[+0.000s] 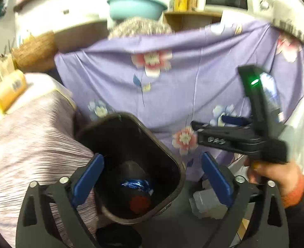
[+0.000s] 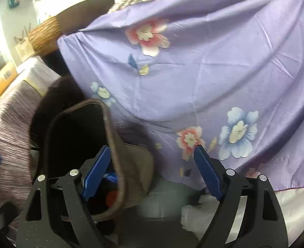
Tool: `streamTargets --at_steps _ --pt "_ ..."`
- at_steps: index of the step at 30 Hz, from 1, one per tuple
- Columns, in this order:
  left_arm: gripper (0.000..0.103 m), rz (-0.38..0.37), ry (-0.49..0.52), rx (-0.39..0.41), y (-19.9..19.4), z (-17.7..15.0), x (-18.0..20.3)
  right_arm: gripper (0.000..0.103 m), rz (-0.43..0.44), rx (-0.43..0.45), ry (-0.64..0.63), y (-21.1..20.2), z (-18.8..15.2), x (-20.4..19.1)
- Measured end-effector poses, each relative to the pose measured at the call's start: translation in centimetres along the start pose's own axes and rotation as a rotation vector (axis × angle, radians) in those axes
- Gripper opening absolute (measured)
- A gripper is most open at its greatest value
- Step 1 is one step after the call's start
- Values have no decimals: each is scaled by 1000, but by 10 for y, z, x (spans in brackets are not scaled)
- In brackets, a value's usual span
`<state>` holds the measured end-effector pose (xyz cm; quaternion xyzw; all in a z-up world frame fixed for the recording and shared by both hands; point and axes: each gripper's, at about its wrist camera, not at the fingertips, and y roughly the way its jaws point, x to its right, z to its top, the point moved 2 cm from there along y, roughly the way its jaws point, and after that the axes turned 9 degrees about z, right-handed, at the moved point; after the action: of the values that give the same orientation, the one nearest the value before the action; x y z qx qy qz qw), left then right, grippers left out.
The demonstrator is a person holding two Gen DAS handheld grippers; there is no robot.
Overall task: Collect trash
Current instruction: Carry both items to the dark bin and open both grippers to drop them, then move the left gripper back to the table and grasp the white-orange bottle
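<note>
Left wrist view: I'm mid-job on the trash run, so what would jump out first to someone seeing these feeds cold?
The purple flowered cloth fills the back of both views. Below it at centre stands the dark bin, with a blue wrapper and something red at its bottom. The left gripper hangs open over the bin's mouth, nothing between its pads, and the right gripper reaches in from the right.

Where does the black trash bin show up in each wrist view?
Left wrist: bin sits low centre, mouth open between the left tool's fingers, blue wrapper inside.
Right wrist: bin lower left, its rim crossing the right tool's left finger.
Shared landmark: purple floral cloth behind it.
</note>
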<state>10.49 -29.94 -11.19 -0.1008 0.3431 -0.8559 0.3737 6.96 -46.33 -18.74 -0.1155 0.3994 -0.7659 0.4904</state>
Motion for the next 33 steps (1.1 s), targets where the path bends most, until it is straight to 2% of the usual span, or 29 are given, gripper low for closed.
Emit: streamTargets --at_steps 5,10,12,26,30,33 --pt "98 45 -26 73 -47 4 -20 83 64 8 -62 -8 2 -40" --pt "98 149 -82 99 -77 -2 -57 84 147 22 -145 -19 3 -92" --pt "98 213 -104 104 -87 -9 -75 84 184 21 -175 -22 2 -112" --pt "98 564 -343 35 -161 -77 -231 84 468 10 -442 -48 -3 -277" --pt "98 664 -360 14 -178 -87 -278 84 605 -14 -484 -56 7 -335" --pt "98 732 -349 -6 -186 -89 -310 84 664 -9 -526 -61 15 -378"
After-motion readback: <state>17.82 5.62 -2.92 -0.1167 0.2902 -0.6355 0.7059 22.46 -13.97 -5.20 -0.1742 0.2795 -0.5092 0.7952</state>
